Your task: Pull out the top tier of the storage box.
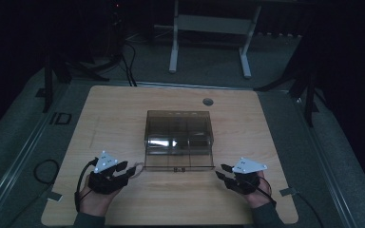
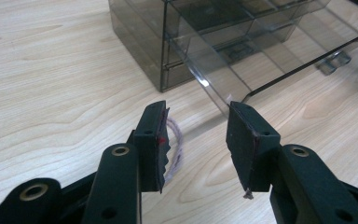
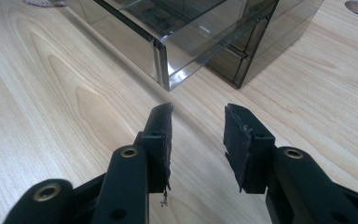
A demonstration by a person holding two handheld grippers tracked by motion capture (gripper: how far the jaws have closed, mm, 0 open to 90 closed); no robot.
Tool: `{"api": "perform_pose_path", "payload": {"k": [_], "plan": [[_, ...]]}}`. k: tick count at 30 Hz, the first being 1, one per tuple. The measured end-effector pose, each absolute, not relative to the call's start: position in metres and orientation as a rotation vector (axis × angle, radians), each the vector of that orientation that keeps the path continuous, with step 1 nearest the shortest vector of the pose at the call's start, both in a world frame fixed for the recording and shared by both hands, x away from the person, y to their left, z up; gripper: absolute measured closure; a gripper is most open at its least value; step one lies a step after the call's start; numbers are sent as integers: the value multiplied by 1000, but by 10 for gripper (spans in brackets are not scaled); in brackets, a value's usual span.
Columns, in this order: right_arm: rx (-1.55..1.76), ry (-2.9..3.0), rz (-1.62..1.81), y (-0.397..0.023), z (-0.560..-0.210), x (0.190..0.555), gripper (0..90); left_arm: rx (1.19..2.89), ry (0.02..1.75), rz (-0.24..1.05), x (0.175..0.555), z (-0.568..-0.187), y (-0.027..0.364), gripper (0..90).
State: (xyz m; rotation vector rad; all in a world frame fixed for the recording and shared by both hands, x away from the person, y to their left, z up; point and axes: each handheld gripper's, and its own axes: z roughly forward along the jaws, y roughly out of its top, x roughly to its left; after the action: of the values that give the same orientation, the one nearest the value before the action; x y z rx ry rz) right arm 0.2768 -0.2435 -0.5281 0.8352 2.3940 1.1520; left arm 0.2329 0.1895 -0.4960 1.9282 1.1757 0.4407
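A smoked see-through drawer box (image 1: 178,124) stands mid-table, and its lower drawer (image 1: 178,160) is pulled out toward me. My left gripper (image 1: 134,170) sits at the drawer's front left corner, open, with its jaws (image 2: 198,112) apart over bare wood. A pale pink cord loop (image 2: 179,140) lies against the inner side of its left pad; I cannot tell whether it touches the pad. My right gripper (image 1: 221,172) rests at the drawer's front right corner, open (image 3: 198,109), with nothing between its pads. The drawer's corner (image 3: 163,60) is just ahead of it.
The wooden table (image 1: 114,114) has a cable hole (image 1: 208,101) behind the box. Cables trail off both front corners. A white desk frame (image 1: 209,28) stands on the floor beyond the table. The room around is dark.
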Motion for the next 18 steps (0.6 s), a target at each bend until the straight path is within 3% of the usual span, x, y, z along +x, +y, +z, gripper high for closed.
{"api": "perform_pose_path", "payload": {"k": [18], "plan": [[855,2404,1135,-243,-533,282,621,2108,1180,421,250,-508,201,562]]}}
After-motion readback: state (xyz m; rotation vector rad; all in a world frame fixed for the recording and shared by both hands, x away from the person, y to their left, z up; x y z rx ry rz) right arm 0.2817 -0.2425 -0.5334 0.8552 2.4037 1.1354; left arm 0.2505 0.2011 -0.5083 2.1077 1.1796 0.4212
